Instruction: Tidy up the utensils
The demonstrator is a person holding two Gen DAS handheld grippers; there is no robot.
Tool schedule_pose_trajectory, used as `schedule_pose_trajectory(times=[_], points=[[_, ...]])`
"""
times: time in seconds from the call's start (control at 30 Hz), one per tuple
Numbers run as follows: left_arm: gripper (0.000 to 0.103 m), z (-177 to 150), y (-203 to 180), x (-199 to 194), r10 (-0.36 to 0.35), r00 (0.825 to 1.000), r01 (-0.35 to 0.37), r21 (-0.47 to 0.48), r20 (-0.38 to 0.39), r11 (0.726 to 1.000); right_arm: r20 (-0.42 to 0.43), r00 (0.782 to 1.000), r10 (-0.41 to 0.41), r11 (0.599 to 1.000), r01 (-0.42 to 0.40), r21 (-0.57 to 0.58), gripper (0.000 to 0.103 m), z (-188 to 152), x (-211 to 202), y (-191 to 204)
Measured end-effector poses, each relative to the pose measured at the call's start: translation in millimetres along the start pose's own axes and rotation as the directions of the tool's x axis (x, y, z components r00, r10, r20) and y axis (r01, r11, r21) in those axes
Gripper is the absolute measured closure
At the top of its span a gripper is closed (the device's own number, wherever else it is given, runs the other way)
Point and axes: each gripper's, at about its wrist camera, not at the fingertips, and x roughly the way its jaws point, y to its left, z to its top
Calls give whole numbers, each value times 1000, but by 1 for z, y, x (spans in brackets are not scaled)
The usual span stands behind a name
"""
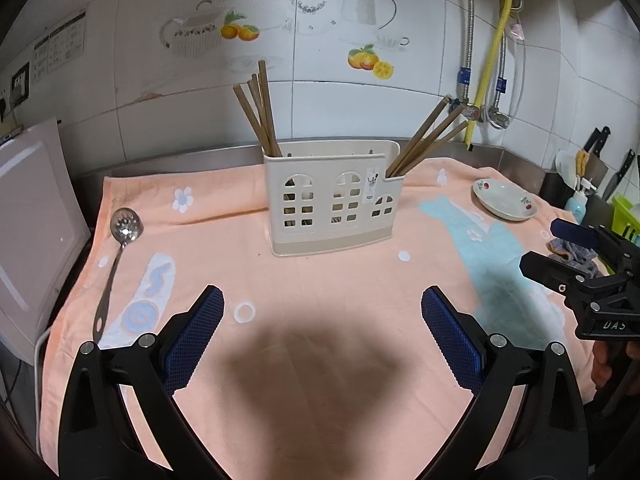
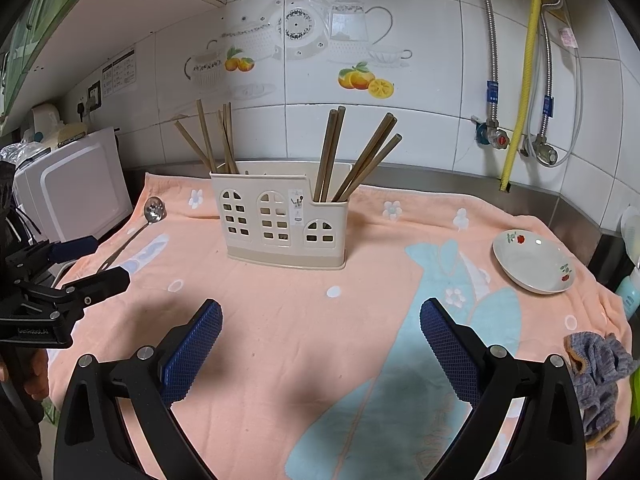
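both grippers, left gripper [image 1: 322, 336] and right gripper [image 2: 321, 350], hover spread wide and empty before a cream utensil holder [image 1: 334, 204] holding chopsticks [image 1: 258, 108] in two compartments.

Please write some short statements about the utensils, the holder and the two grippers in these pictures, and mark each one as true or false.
1. The slotted spoon lies flat on the towel, left of the utensil holder. True.
2. The left gripper is shut on a chopstick. False: it is open and empty.
3. Chopsticks stand in both end compartments of the holder. True.
4. The small plate holds the spoon. False: nothing lies in the plate.
5. The right gripper is open and holds nothing. True.
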Motion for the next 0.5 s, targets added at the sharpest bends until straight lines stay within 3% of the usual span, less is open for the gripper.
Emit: schedule_pose_trajectory(times=[0.5], points=[[5, 2, 7, 3, -1, 1000, 0, -35, -23, 999, -1, 1000, 3, 1000, -3, 11, 7, 1, -1, -3]])
